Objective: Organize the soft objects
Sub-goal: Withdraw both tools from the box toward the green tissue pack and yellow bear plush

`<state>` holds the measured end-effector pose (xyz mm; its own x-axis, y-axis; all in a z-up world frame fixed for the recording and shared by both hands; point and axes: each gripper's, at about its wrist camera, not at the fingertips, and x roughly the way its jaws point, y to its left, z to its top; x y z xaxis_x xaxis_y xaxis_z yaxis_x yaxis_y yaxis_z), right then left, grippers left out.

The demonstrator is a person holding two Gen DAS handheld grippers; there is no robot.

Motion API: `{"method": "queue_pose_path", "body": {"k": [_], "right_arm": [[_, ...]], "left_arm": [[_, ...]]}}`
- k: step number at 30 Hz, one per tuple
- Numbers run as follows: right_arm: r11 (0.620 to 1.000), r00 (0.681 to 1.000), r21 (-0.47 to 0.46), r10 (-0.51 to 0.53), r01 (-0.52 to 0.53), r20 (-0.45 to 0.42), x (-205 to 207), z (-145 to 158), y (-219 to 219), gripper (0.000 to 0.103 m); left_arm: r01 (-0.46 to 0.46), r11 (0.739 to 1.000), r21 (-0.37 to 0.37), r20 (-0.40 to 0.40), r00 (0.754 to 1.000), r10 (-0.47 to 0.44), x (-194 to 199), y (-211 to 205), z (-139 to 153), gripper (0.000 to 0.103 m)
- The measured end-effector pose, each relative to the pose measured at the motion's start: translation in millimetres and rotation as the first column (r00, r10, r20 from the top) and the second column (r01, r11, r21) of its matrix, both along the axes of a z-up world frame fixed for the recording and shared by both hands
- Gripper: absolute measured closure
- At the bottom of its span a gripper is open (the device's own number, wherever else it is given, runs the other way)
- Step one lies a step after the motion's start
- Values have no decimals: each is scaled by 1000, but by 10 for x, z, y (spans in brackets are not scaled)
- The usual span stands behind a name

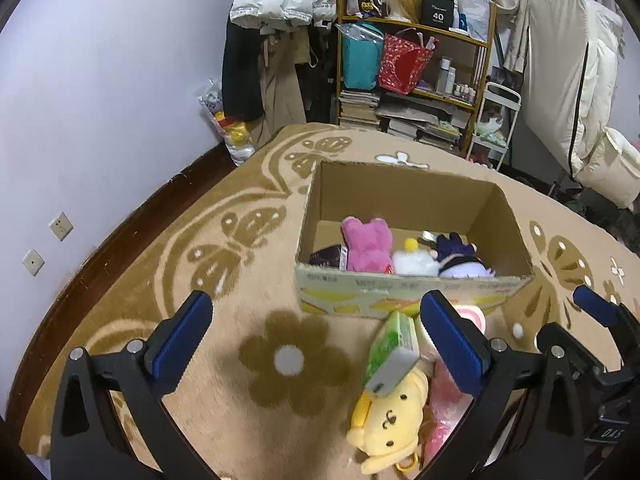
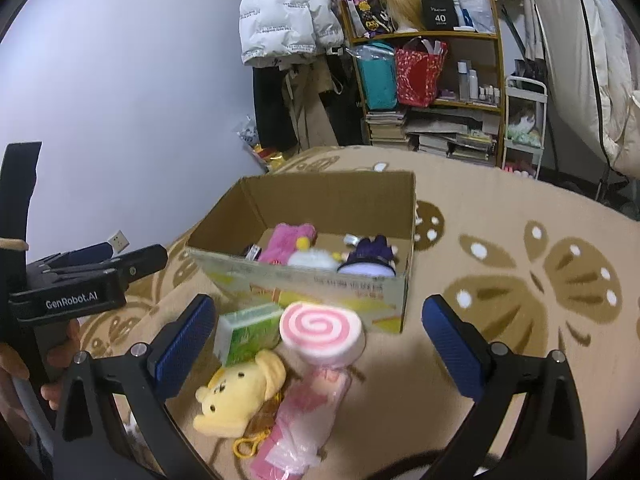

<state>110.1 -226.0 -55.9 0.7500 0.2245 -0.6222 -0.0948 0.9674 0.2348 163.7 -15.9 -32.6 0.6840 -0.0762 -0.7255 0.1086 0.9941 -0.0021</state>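
An open cardboard box (image 1: 412, 294) (image 2: 320, 284) stands on the patterned carpet. Inside lie a pink plush (image 1: 366, 246) (image 2: 286, 242), a white fluffy toy (image 1: 414, 262) (image 2: 314, 258) and a purple doll (image 1: 460, 260) (image 2: 370, 258). In front of the box lie a yellow plush dog (image 1: 390, 416) (image 2: 240, 390), a green sponge block (image 1: 390, 344) (image 2: 248, 332), a pink swirl cushion (image 2: 322, 330) and a pink wrapped item (image 2: 298, 428). My left gripper (image 1: 316, 344) is open above the bare carpet, left of the pile. My right gripper (image 2: 318, 344) is open, its fingers on either side of the pile without touching it.
A wooden shelf (image 1: 420, 64) (image 2: 432, 80) with bags, books and bottles stands at the back, with coats (image 1: 276, 40) beside it and bedding (image 1: 580, 92) on the right. The wall (image 1: 100, 100) runs along the left. A hand holds the left gripper's body (image 2: 68, 300).
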Motion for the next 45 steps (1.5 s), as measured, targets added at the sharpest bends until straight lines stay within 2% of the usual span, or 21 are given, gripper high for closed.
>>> {"method": "queue_pose_path", "body": {"k": [8, 13, 20, 25, 39, 42, 45], "right_arm": [[1000, 999, -16, -3, 3, -42, -138, -231, 36, 0], [999, 997, -26, -40, 38, -63, -176, -388, 26, 0], [999, 989, -37, -45, 40, -142, -139, -660, 77, 0], [999, 979, -28, -35, 30, -201, -110, -838, 127, 0], [998, 962, -55, -53, 39, -269, 29, -1052, 149, 0], [995, 965, -91, -55, 32, -258, 50, -1052, 172, 0], [996, 963, -85, -42, 20, -267, 69, -1079, 181, 0]], "left_arm": [[38, 999, -1, -50, 998, -38, -48, -48, -89, 0], [53, 999, -6, -117, 992, -53, -42, -108, -259, 0], [78, 997, 19, -169, 983, -73, -35, -218, -446, 0], [88, 996, 10, -189, 978, -84, -6, -258, -505, 0], [119, 993, 4, -240, 964, -114, 80, -375, -676, 0], [123, 992, 8, -256, 960, -117, 113, -395, -731, 0], [128, 992, 13, -270, 956, -119, 138, -414, -784, 0]]}}
